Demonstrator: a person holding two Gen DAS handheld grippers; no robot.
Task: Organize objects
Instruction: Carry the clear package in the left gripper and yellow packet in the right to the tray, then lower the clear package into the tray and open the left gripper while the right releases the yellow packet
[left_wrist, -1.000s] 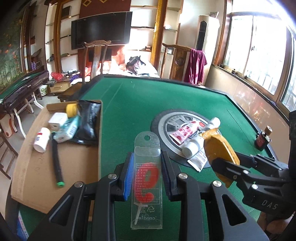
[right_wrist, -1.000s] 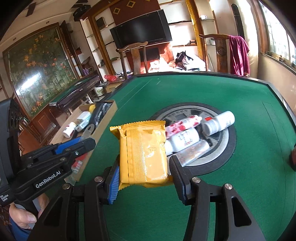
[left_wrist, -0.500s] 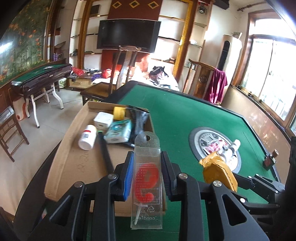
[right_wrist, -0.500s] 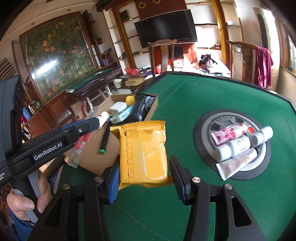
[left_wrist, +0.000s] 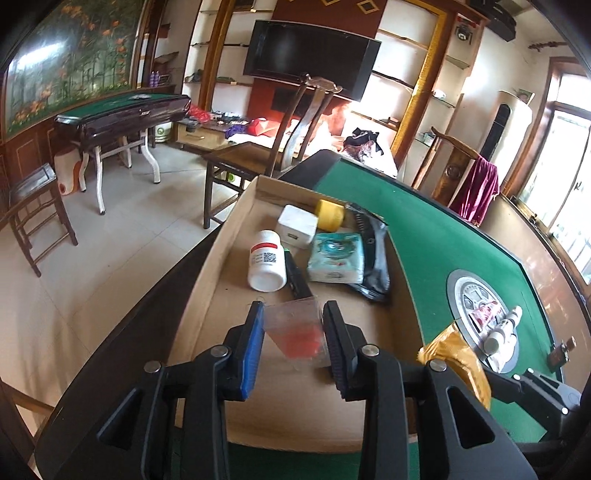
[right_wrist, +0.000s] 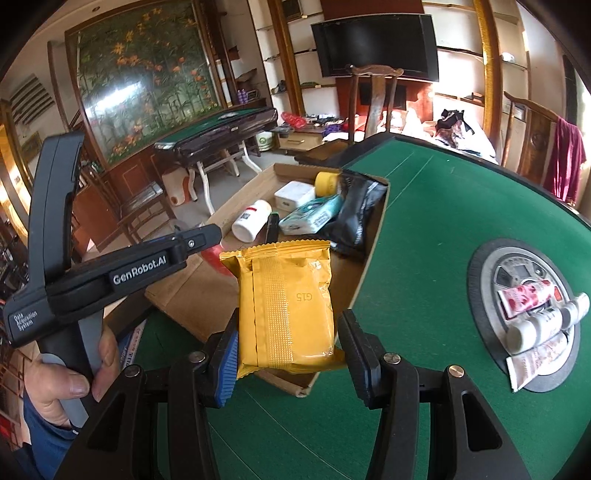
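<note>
My left gripper (left_wrist: 293, 347) is open over the cardboard box (left_wrist: 221, 258). The clear plastic packet with the red number (left_wrist: 297, 334) hangs loose and tilted between its jaws, over the box floor. My right gripper (right_wrist: 286, 343) is shut on a yellow foil packet (right_wrist: 286, 302) and holds it above the box's near right corner (right_wrist: 306, 387). The yellow packet also shows at the right of the left wrist view (left_wrist: 456, 358). The left gripper shows at the left of the right wrist view (right_wrist: 199, 240).
In the box lie a white bottle (left_wrist: 266, 265), a black pen (left_wrist: 297, 280), a tissue pack (left_wrist: 336, 256), a white block (left_wrist: 297, 225), yellow tape (left_wrist: 330, 214) and a black pouch (left_wrist: 373, 258). Tubes and bottles (right_wrist: 535, 314) lie on the green table's round centre plate (right_wrist: 480, 266). A small dark bottle (left_wrist: 561, 354) stands far right.
Both grippers moved left from the table centre to the box. The left jaws opened and the clear packet slipped down and tilted. The right gripper still holds the yellow packet.
</note>
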